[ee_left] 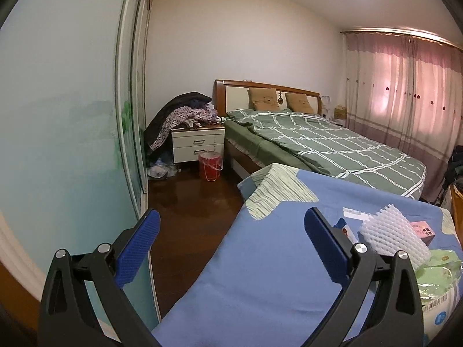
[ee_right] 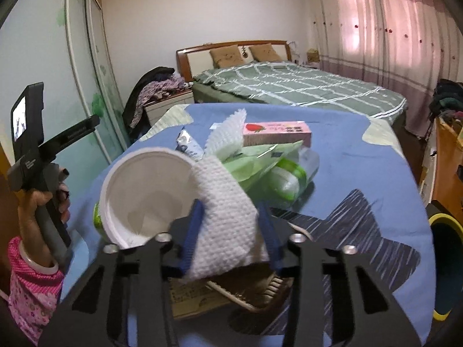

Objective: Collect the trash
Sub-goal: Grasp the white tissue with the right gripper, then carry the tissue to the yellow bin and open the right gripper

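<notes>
Bare floor (ee_left: pixel 185 202) beside table edge (ee_left: pixel 231 248)

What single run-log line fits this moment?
right gripper: shut on white tissue | left gripper: open, empty | trash pile: on table

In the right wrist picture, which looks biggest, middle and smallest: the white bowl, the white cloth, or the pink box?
Biggest to smallest as they look:
white bowl and white cloth, too alike to rank
pink box, though it lies farther from the camera

My right gripper (ee_right: pixel 231 231) pinches a white textured paper towel (ee_right: pixel 228 219) above a blue-covered table (ee_right: pixel 361 173), beside a white paper bowl (ee_right: pixel 147 193) and piled wrappers (ee_right: pixel 260 159).
</notes>
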The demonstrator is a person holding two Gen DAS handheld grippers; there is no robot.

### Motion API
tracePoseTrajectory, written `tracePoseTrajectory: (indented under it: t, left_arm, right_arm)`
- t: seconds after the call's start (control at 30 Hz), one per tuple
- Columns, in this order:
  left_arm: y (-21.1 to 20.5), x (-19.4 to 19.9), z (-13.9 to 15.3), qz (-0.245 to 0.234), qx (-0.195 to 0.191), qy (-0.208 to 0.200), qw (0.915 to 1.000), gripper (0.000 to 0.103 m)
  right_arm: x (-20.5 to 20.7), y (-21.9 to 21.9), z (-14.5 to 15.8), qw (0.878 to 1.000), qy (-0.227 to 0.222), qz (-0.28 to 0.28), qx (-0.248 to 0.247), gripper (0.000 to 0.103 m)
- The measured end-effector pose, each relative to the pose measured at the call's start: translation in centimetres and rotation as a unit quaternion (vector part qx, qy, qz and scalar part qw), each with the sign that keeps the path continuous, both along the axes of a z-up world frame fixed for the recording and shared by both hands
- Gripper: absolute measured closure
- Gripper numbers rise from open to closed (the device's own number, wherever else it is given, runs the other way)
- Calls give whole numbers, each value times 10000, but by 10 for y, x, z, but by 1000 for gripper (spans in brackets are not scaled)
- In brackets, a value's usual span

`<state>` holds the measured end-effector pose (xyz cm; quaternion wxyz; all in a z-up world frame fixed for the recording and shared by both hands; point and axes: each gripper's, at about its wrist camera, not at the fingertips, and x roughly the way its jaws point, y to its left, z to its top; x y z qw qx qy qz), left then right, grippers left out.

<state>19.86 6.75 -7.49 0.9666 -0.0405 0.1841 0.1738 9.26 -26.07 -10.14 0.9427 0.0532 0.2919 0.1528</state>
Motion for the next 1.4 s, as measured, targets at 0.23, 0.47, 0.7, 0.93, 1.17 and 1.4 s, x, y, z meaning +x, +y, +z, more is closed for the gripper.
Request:
tracePoseTrajectory:
  t: [0.23, 0.47, 0.7, 0.93, 1.17, 1.4]
  left_arm:
    - [-2, 2, -2, -70, -34, 28, 10000, 5]
    - [-10, -1, 0, -150, 20, 38, 9999, 5]
    - [-15, -1, -1, -211, 25, 32, 9998, 5]
    - [-18, 0, -1, -236, 80, 42, 9997, 5]
    - [-20, -1, -2, -281, 102, 26, 9996, 5]
    - [-22, 0, -3, -333, 103, 27, 9994, 5]
  right_arm:
    - [-6, -1, 7, 9997, -75, 72, 221, 95]
    - [-18, -9, 29, 9980, -402, 100, 476, 96]
    - [-31, -35, 58, 9941, -774, -158, 741, 96]
    - [-43, -71, 79, 9883, -1029, -500, 1012, 96]
    - [-50, -116, 80, 9793, -1210, -1340, 919, 96]
    - [-47, -189, 54, 9508, -1077, -2834, 642, 96]
